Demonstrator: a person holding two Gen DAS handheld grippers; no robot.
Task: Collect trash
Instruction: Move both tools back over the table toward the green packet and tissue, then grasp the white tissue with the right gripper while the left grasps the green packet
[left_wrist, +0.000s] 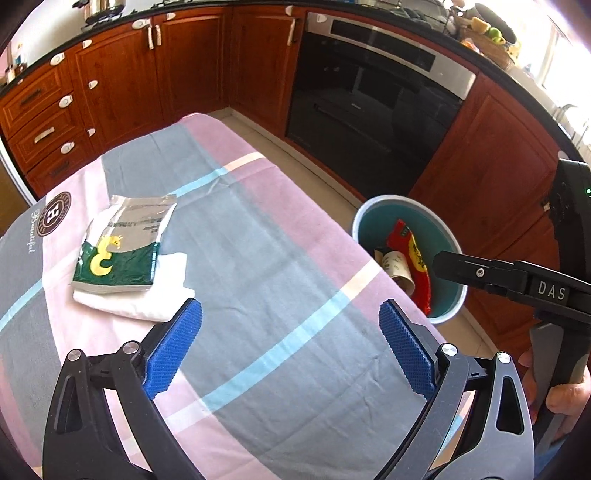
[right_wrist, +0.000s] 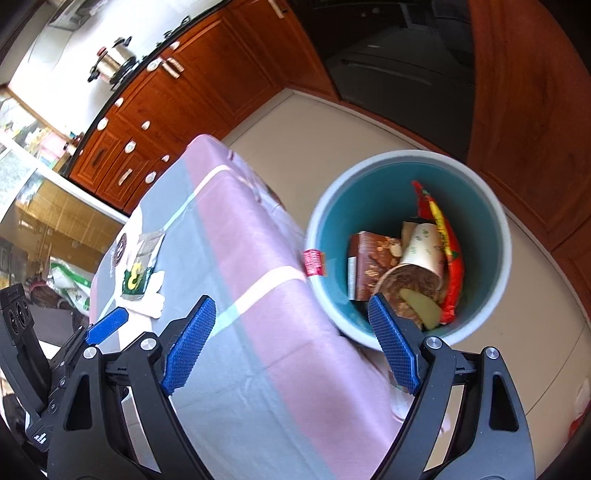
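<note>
While trash remains: the foil bag lies flat on a white napkin near the table's far left corner; the bin stands on the floor just beside the right edge
Left gripper: wide apart, holding nothing, over the table's middle
Right gripper: wide apart, holding nothing, above the bin's near rim
Best approach, I judge: pinch bag and napkin across the narrow width; lift both together
Bag's axis: long axis runs toward the far edge; silver torn top points away, green end nearer

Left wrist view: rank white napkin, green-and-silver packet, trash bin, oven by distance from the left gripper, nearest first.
From the left gripper:
1. White napkin, touching range of the left finger, on the table.
2. Green-and-silver packet, lying on the napkin, farther left.
3. Trash bin, right, past the table edge.
4. Oven, far wall.
</note>
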